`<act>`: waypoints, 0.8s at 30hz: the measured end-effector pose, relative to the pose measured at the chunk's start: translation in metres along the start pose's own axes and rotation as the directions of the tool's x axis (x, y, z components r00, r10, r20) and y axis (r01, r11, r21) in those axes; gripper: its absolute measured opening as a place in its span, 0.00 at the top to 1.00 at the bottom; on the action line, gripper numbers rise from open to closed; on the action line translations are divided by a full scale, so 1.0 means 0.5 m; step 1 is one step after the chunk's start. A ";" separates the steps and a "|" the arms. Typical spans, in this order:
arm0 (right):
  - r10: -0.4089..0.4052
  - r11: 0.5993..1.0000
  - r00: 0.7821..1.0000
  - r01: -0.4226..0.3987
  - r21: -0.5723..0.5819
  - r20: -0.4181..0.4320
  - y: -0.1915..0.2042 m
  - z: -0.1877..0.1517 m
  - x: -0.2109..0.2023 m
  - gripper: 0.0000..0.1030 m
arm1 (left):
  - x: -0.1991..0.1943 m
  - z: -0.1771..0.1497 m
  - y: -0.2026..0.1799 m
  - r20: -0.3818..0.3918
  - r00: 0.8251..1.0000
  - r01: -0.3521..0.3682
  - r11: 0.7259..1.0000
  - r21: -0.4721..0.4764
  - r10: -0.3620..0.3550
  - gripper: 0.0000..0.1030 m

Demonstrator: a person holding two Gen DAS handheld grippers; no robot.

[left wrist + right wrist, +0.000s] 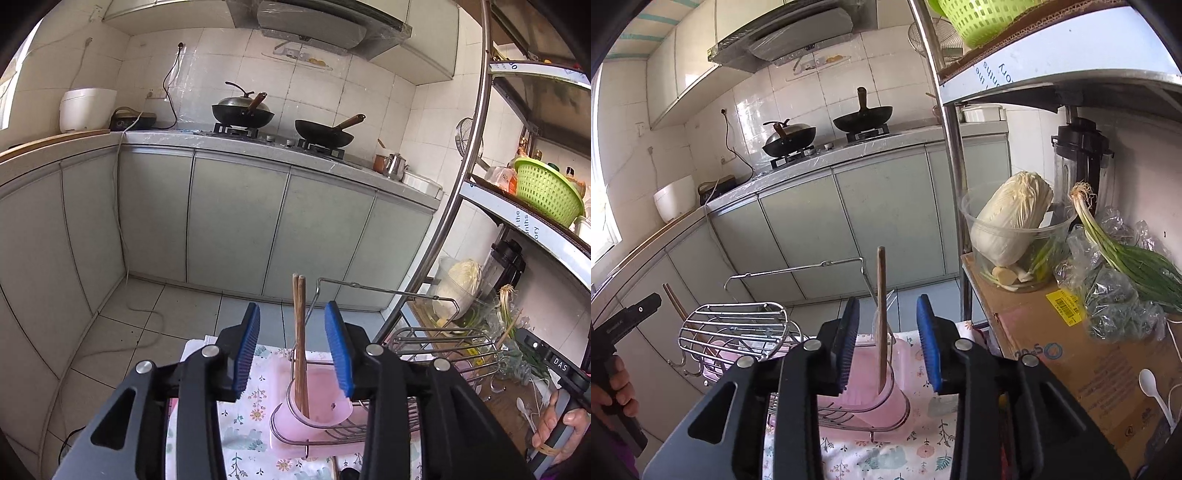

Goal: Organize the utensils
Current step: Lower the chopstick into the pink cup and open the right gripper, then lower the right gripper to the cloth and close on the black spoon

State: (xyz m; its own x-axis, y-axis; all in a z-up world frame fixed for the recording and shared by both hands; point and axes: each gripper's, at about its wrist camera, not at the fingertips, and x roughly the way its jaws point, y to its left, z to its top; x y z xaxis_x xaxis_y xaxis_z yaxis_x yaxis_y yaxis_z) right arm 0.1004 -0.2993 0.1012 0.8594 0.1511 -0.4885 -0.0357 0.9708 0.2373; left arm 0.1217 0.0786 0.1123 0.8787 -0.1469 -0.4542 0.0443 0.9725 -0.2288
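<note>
While both grippers' fingers stand open, only the right view shows a white spoon (1148, 384).

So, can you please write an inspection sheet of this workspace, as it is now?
Surface: floral cloth covers it.
Job's things: chopsticks stand in pink cup of wire rack; wooden utensil in the other cup.
Clutter: cabbage, green onions, white spoon.
Grippers: left gripper and right gripper open, holding nothing.
Cables: white cord on floor.
Surroundings: woks, green basket.
</note>
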 end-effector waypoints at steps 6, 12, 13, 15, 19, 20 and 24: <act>0.009 1.000 1.000 -0.009 0.013 0.020 -0.003 -0.011 -0.033 0.68 | -0.042 -0.010 -0.007 0.018 1.000 0.015 1.000 -0.001 -0.015 0.65; 0.005 1.000 1.000 -0.005 0.008 0.022 -0.003 -0.054 -0.067 0.68 | -0.085 -0.047 -0.011 0.009 0.999 0.039 0.999 -0.012 -0.038 0.65; 0.010 1.000 1.000 -0.010 0.013 0.018 -0.003 -0.068 -0.072 0.68 | -0.092 -0.056 -0.010 0.002 0.999 0.044 0.999 -0.015 -0.044 0.65; 0.024 0.999 1.000 -0.024 0.022 -0.004 -0.003 -0.095 -0.076 0.68 | -0.100 -0.078 -0.011 -0.017 0.998 0.055 0.998 -0.016 -0.055 0.65; 0.051 0.999 0.996 -0.051 0.011 -0.070 0.010 -0.150 -0.070 0.68 | -0.105 -0.130 -0.012 -0.067 0.996 0.065 0.998 -0.008 -0.065 0.65; 0.053 0.999 0.995 -0.054 0.000 -0.084 0.016 -0.164 -0.069 0.68 | -0.103 -0.143 -0.013 -0.080 0.995 0.066 0.998 -0.004 -0.067 0.65; 0.066 0.997 0.987 -0.073 -0.040 -0.145 0.043 -0.225 -0.058 0.68 | -0.086 -0.199 -0.020 -0.151 0.985 0.081 0.997 0.003 -0.079 0.65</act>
State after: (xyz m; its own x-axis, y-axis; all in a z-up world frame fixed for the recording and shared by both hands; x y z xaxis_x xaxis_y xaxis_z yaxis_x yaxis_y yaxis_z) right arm 0.0174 -0.2619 0.0259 0.7718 0.2405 -0.5887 -0.1184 0.9639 0.2386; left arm 0.0361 0.0572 0.0485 0.7908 -0.2493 -0.5590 0.1165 0.9579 -0.2624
